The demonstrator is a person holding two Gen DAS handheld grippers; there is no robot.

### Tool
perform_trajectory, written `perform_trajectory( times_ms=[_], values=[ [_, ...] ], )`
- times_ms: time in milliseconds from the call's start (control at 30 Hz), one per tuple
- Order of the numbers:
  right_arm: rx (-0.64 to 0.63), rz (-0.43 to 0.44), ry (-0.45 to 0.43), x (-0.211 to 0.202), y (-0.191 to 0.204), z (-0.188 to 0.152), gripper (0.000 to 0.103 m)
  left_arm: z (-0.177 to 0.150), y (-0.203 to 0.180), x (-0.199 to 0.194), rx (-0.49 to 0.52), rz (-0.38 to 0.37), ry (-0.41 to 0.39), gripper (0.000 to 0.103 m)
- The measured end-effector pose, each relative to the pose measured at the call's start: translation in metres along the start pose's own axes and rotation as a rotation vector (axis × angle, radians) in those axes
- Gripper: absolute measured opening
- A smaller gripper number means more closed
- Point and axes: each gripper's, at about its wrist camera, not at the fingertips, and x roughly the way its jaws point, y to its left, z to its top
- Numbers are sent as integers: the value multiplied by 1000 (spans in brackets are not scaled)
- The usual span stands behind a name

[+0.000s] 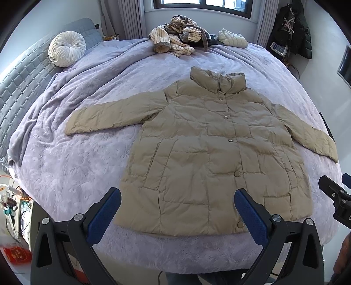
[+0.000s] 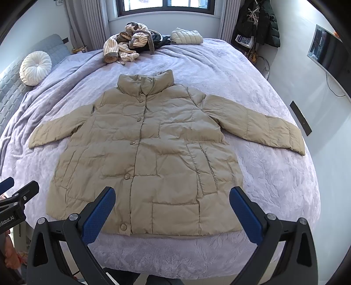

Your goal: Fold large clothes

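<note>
A beige padded jacket (image 1: 204,153) lies flat, front side up and buttoned, on the lilac bed cover (image 1: 76,166), with both sleeves spread out and its collar toward the window. It also shows in the right wrist view (image 2: 153,151). My left gripper (image 1: 177,197) is open and empty, held above the jacket's hem on its left half. My right gripper (image 2: 172,195) is open and empty above the hem on the right half. The right gripper's fingers (image 1: 331,188) show at the left wrist view's right edge, and the left gripper's fingers (image 2: 19,193) at the right wrist view's left edge.
A pile of striped clothes (image 1: 175,37) and a folded pale jacket (image 1: 232,38) lie at the bed's far end under the window. A round white cushion (image 1: 65,48) leans on the grey headboard (image 1: 19,87) at left. Dark coats (image 2: 261,19) hang at the right wall.
</note>
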Motion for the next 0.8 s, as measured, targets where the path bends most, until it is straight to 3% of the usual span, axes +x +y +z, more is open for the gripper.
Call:
perform_trajectory(
  times_ms=[800],
  values=[
    [-2, 0, 0, 0, 2, -1, 103, 0, -2, 0, -1, 1, 0, 103]
  ],
)
